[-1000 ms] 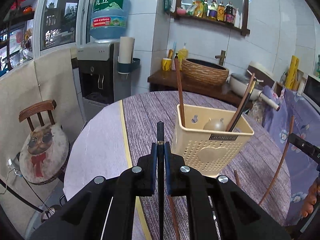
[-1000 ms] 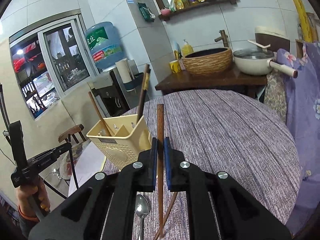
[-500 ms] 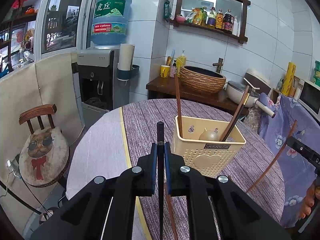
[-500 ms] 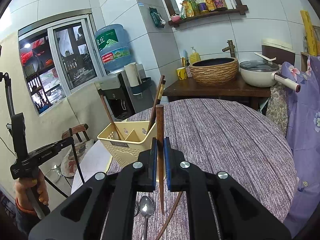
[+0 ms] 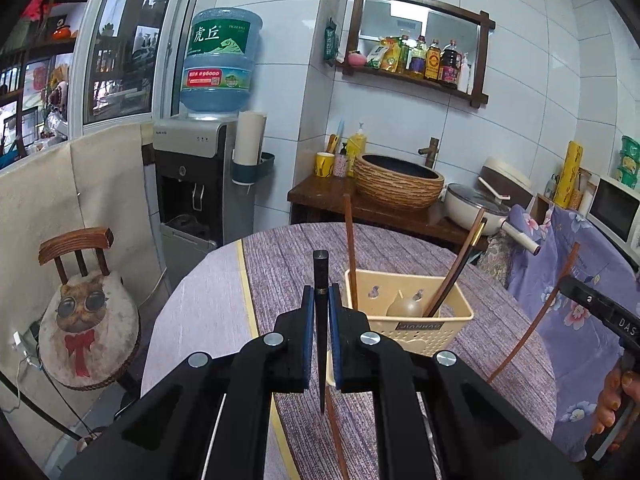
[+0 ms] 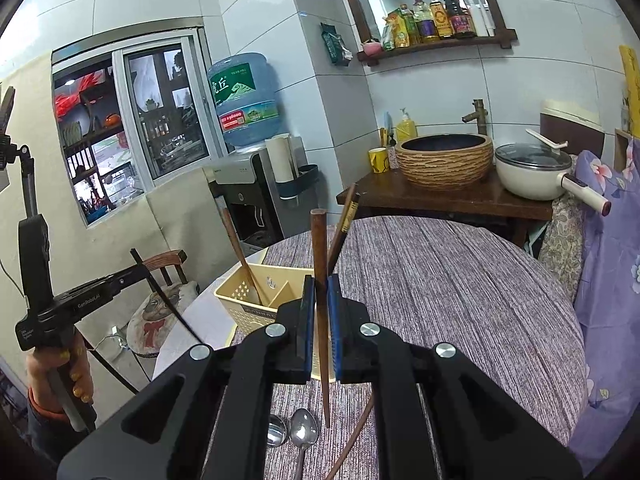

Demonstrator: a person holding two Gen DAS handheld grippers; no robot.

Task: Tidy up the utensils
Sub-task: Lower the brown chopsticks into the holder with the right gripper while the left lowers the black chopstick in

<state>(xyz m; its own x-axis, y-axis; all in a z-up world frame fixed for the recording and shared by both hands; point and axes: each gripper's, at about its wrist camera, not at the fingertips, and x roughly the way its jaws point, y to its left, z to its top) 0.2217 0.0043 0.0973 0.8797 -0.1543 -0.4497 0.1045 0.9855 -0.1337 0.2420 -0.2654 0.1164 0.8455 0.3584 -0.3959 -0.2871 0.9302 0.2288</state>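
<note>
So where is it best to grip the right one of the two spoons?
Probably by its thin handle, from straight above, jaws across it: the spoon lies flat on the table, bowl rounded, with the other spoon close beside.

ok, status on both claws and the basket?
Left claw shut on black chopstick. Right claw shut on brown wooden chopstick. Cream plastic basket ahead, nothing blocking it.

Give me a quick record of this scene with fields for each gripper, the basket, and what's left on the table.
left gripper: shut on a black chopstick
right gripper: shut on a brown chopstick
basket: cream plastic, on the table, already holds chopsticks
left on table: two spoons, one brown chopstick
</note>
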